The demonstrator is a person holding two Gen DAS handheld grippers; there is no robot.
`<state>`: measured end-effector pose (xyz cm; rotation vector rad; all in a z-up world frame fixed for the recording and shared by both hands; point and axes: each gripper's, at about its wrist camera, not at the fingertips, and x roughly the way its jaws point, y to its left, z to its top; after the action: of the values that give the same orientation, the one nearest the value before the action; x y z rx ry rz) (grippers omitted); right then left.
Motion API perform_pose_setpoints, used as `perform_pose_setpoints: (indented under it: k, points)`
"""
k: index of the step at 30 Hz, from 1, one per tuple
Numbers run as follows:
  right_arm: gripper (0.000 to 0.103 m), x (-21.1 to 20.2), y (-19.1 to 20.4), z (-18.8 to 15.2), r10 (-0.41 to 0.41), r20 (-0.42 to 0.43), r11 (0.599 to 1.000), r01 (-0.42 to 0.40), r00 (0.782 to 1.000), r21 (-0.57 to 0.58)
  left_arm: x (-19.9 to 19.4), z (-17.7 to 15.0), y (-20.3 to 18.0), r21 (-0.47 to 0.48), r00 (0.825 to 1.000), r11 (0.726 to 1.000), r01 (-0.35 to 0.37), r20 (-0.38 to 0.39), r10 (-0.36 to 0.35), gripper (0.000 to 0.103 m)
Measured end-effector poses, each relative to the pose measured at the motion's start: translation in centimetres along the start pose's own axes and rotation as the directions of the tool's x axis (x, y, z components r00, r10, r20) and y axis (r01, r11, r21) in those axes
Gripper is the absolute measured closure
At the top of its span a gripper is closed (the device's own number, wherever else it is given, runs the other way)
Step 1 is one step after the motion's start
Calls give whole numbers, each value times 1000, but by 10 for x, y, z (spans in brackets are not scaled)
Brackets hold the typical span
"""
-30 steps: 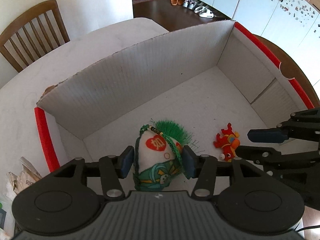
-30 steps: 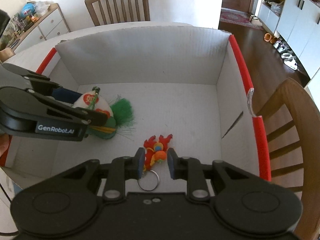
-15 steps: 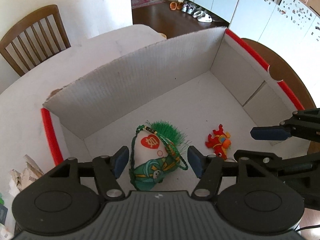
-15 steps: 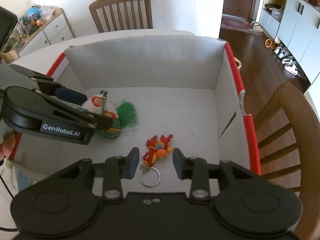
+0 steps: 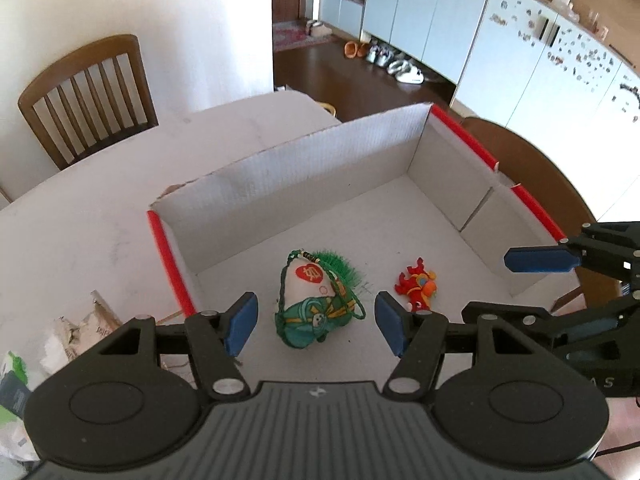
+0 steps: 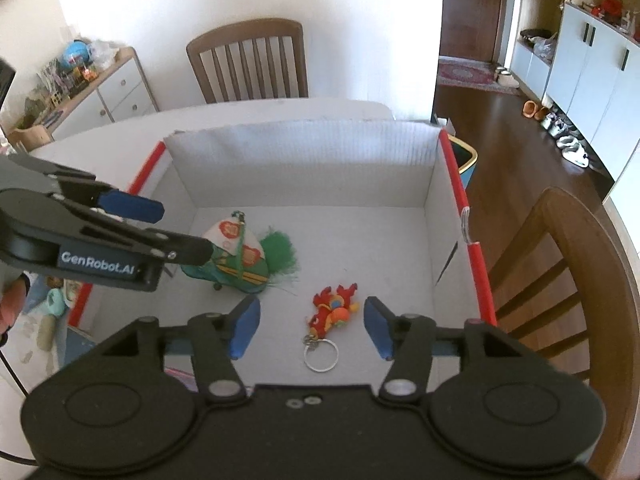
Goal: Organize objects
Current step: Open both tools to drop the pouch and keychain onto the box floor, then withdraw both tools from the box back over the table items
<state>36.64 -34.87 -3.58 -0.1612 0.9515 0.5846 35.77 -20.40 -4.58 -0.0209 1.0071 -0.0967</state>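
A white cardboard box (image 5: pixel 304 168) (image 6: pixel 304 160) with red edge strips sits on the white table. On its floor lies a white-and-green fabric pouch (image 5: pixel 314 306) (image 6: pixel 236 256) with a green tassel. To its right lies a small red dragon keychain (image 5: pixel 416 284) (image 6: pixel 332 312) with a metal ring (image 6: pixel 321 356). My left gripper (image 5: pixel 316 322) hangs open above the pouch, touching nothing. My right gripper (image 6: pixel 310 326) hovers above the keychain; its jaws are opening and its pads are clear of the toy.
Wooden chairs stand at the far side (image 5: pixel 86 96) (image 6: pixel 250 62) and at the right (image 6: pixel 560 280). Crumpled paper and packets (image 5: pixel 60 332) lie on the table left of the box. A cabinet with clutter (image 6: pixel 80 84) stands at the back left.
Both grippers let go of their objects and rose away. The left released the pouch, the right released the keychain; both objects now lie on the box floor.
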Motion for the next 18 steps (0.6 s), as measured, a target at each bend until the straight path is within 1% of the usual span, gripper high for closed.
perform_pose_setpoints:
  k: [2, 5, 7, 8, 9, 13, 15, 18]
  points:
    - [40, -5, 4, 0, -4, 11, 1000, 4, 1000, -2, -9, -4, 3, 1, 1000, 1000, 10, 17, -10, 38]
    - [40, -10, 13, 0, -17, 21, 1000, 17, 1000, -6, -20, -11, 6, 5, 999, 1000, 11, 44, -11, 29]
    - [37, -14, 18, 0, -16, 29, 1000, 16, 999, -4, -27, -15, 10, 1, 998, 1000, 20, 59, -20, 28]
    - [32, -16, 22, 0, -21, 34, 1000, 21, 999, -5, -30, -17, 12, -4, 998, 1000, 25, 64, -25, 28]
    - [30, -19, 26, -1, -23, 41, 1000, 24, 999, -7, -33, -19, 14, -10, 997, 999, 31, 69, -30, 28]
    - [25, -28, 40, -2, -38, 63, 999, 39, 997, -8, -45, -26, 24, -17, 995, 998, 54, 88, -52, 28]
    - [22, -31, 46, -4, -39, 72, 999, 39, 997, 1, -51, -30, 30, -19, 994, 998, 62, 95, -60, 22]
    - [19, -37, 58, -5, -40, 87, 999, 39, 995, 10, -63, -37, 40, -30, 990, 996, 80, 119, -76, 22]
